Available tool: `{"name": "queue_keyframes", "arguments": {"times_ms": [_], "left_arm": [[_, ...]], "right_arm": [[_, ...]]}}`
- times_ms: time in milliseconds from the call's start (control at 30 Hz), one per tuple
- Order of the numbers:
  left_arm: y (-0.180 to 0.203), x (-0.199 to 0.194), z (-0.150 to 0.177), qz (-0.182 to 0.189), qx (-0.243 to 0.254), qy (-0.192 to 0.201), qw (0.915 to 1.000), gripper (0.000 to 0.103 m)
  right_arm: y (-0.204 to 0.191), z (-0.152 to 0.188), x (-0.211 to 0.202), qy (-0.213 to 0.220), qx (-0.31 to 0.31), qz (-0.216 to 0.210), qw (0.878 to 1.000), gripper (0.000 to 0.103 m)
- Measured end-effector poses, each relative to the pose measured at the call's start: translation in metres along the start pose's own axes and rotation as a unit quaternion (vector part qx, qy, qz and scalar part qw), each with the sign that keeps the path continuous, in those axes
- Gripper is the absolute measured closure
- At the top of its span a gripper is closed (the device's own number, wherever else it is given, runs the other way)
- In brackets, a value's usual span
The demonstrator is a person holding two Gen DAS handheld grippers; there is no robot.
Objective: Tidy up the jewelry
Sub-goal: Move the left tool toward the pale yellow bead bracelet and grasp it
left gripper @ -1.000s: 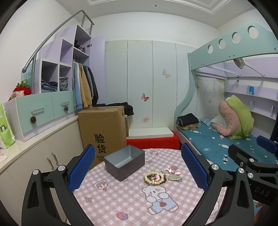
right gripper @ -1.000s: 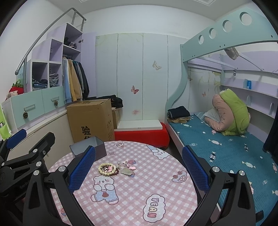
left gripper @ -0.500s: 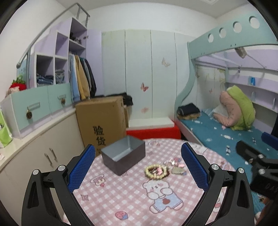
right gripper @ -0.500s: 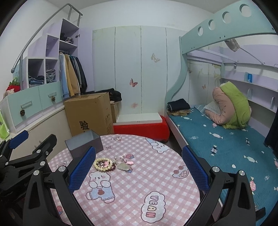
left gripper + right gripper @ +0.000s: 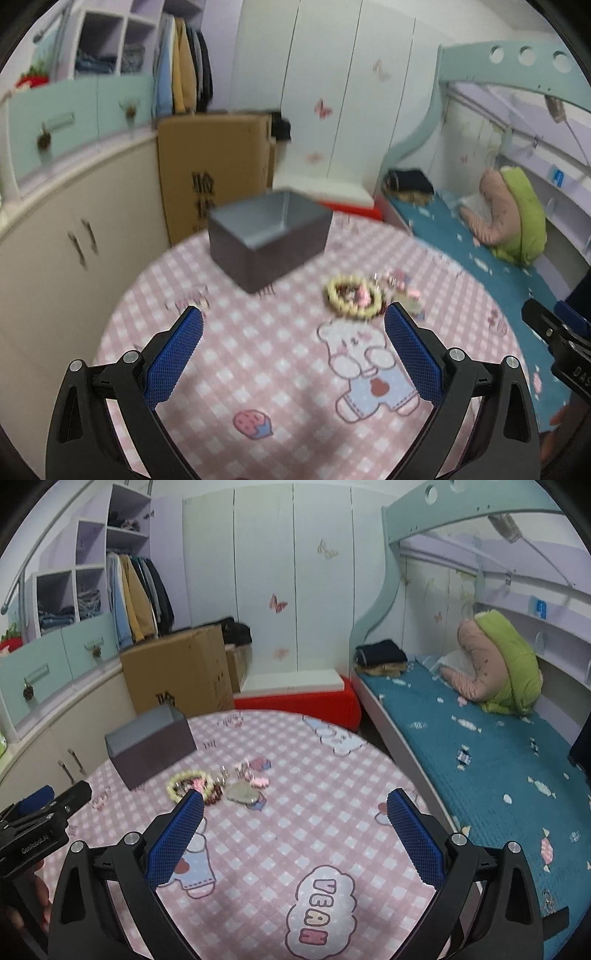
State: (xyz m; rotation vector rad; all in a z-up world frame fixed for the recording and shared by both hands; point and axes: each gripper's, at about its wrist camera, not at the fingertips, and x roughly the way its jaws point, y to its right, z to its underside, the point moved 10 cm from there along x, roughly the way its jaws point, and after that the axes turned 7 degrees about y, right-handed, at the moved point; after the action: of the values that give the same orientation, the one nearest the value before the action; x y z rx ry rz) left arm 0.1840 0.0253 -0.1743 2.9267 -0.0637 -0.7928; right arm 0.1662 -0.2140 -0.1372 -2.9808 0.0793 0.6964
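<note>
Jewelry (image 5: pixel 218 786) now sits closer below me than a second ago; both hand-held grippers, left (image 5: pixel 293 325) and right (image 5: pixel 295 808), wide and empty, nothing boxed (image 5: pixel 266 236) yet.

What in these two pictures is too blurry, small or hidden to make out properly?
- Small pink and silver trinkets, right wrist view: too small to identify each piece.
- Cream beaded bracelet, left wrist view: motion blur smears the beads.
- Open grey rectangular box, right wrist view: its near wall hides the inside.
- Dark beads, right wrist view: partly covered by the blue pad.
</note>
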Motion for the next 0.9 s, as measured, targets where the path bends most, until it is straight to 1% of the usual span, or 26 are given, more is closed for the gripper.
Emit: {"name": "queue_keyframes", "arguments": {"times_ms": [67, 100, 167, 233, 367, 500, 667, 867, 900], "left_arm": [[0.002, 0.011, 0.008, -0.001, 0.006, -0.02, 0.9998, 0.007], [0.003, 0.018, 0.014, 0.003, 0.01, -0.037, 0.9993, 0.007], [0.004, 0.028, 0.022, 0.0, 0.009, -0.059, 0.9982, 0.007], [0.003, 0.041, 0.033, 0.004, -0.005, -0.09, 0.9959, 0.008], [0.002, 0.058, 0.041, 0.018, -0.037, -0.122, 0.9917, 0.008], [0.011, 0.076, 0.034, 0.031, -0.05, -0.139, 0.9886, 0.008], [0.025, 0.1, 0.024, 0.025, -0.041, -0.15, 0.9876, 0.008], [0.026, 0.128, 0.019, -0.007, -0.019, -0.162, 0.9865, 0.008], [0.026, 0.131, 0.02, -0.01, -0.017, -0.165, 0.9861, 0.015]], "right_arm": [[0.001, 0.007, 0.01, -0.012, 0.001, -0.002, 1.0, 0.006], [0.001, 0.009, 0.015, -0.017, 0.0, -0.003, 1.0, 0.006], [0.002, 0.014, 0.022, -0.024, 0.0, -0.005, 1.0, 0.006], [0.003, 0.017, 0.029, -0.031, 0.0, -0.008, 0.999, 0.006], [0.004, 0.025, 0.043, -0.048, 0.002, -0.019, 0.999, 0.006], [0.006, 0.033, 0.059, -0.062, 0.004, -0.026, 0.998, 0.006], [0.007, 0.04, 0.079, -0.081, 0.005, -0.038, 0.996, 0.006], [0.007, 0.043, 0.099, -0.104, 0.009, -0.06, 0.993, 0.006], [0.007, 0.042, 0.1, -0.104, 0.01, -0.063, 0.993, 0.006]]}}
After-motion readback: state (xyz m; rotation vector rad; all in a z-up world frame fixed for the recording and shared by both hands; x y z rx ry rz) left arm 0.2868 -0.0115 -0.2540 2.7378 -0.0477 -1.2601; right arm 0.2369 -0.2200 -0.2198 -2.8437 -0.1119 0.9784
